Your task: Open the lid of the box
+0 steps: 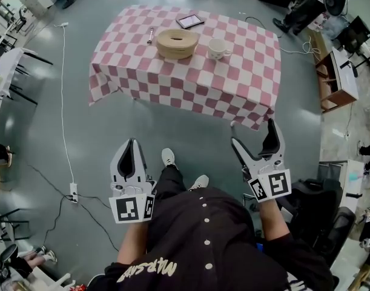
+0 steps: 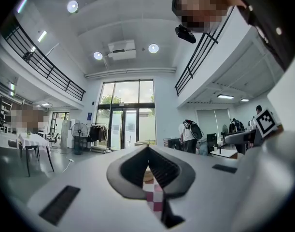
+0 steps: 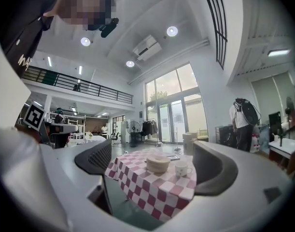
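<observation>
Presently the task is not under way. The box (image 1: 178, 43), round and tan with its lid (image 1: 178, 38) seated, stands near the far middle of the table (image 1: 172, 86). A cup (image 1: 218, 48) sits just to its right, a spoon (image 1: 150, 35) to its left and a phone (image 1: 189, 21) beyond it.

Both grippers are held low at the person's waist, well apart from the table and pointing toward it, judged a carrying posture before approach. The left gripper (image 1: 132, 142) has its jaws closed tip to tip on nothing. The right gripper (image 1: 252, 133) has its jaws spread wide and empty; its own view frames the box between them, which suggests it is the one readied for the lid.

Next move, as judged: close the distance, then take the lid at its rim.
</observation>
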### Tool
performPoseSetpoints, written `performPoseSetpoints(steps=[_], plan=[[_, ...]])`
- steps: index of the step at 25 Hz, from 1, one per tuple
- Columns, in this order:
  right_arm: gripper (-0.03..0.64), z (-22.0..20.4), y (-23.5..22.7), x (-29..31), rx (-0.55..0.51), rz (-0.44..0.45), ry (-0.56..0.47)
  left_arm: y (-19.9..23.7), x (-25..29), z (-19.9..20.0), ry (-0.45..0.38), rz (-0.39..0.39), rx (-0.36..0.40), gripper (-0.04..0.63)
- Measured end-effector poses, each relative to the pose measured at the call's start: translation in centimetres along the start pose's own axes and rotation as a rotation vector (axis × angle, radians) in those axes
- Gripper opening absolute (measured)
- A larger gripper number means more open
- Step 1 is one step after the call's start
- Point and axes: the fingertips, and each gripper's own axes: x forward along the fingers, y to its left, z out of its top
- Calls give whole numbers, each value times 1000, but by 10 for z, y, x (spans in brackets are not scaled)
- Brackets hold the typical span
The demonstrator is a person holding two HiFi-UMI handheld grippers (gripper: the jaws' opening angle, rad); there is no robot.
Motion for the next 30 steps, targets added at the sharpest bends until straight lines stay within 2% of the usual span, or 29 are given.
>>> performPoseSetpoints(steps=[5, 11, 16, 20, 30], plan=[[511, 9, -10, 14, -4, -32, -11, 2, 27, 9, -14, -32, -4, -3], [511, 7, -10, 40, -16, -28, 6, 7, 57, 10, -24, -73, 1, -3], [511, 14, -13, 64, -39, -50, -4, 35, 79, 11, -33, -41, -5, -3], [511, 22, -17, 84, -45, -79, -22, 48, 97, 14, -36, -59, 21, -3], [511, 24, -6, 135, -43, -99, -15, 84, 141, 16, -42, -90, 7, -3]])
